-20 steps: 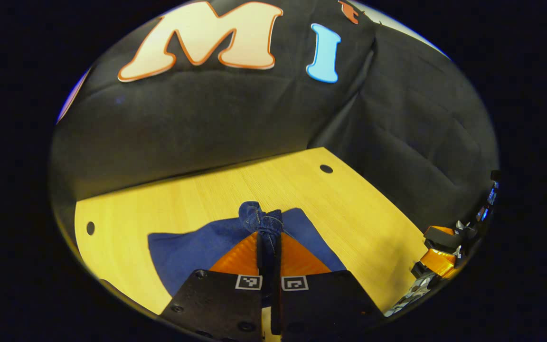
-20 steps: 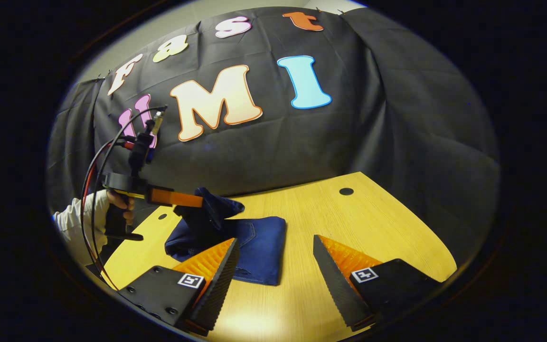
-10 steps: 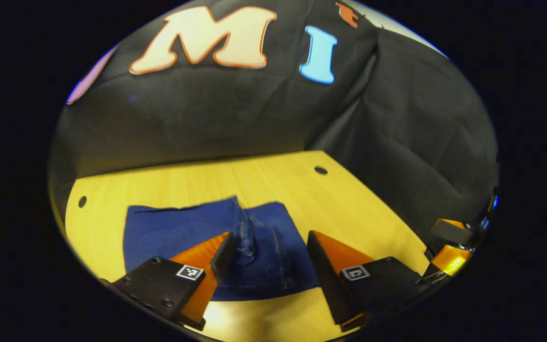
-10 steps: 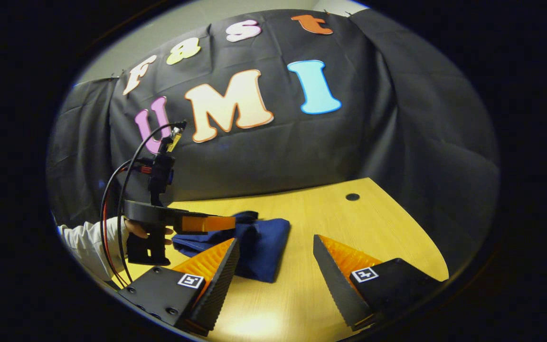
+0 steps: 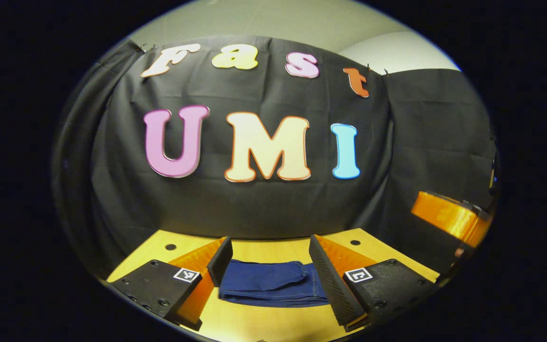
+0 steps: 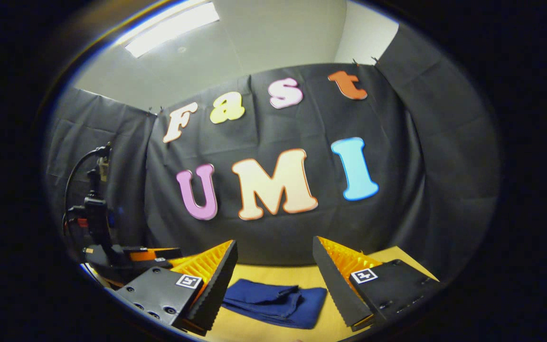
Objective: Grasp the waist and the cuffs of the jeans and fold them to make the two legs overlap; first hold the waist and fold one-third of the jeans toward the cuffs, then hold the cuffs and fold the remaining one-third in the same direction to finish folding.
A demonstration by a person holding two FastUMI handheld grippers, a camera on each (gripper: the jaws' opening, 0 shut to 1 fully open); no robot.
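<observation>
The dark blue jeans (image 5: 271, 283) lie folded into a compact stack on the wooden table (image 5: 259, 325). In the left gripper view my left gripper (image 5: 266, 259) stands open above and before the stack, nothing between its fingers. In the right gripper view the jeans (image 6: 276, 302) lie flat ahead and below my right gripper (image 6: 273, 266), which is open and holds nothing. The left gripper (image 6: 126, 259) shows there at the far left, raised off the table. The right gripper's body (image 5: 449, 218) shows at the right edge of the left gripper view.
The table has small round holes (image 5: 170, 247) near its back corners (image 5: 355, 242). Black cloth forms the wall behind and on both sides. Cables (image 6: 76, 190) run up from the left gripper. A ceiling light (image 6: 171, 28) shows overhead.
The left gripper, shut on a bunch of denim a second ago, let it go. Both grippers then lifted and drew back, tilting up. The jeans settled into a flat folded stack.
</observation>
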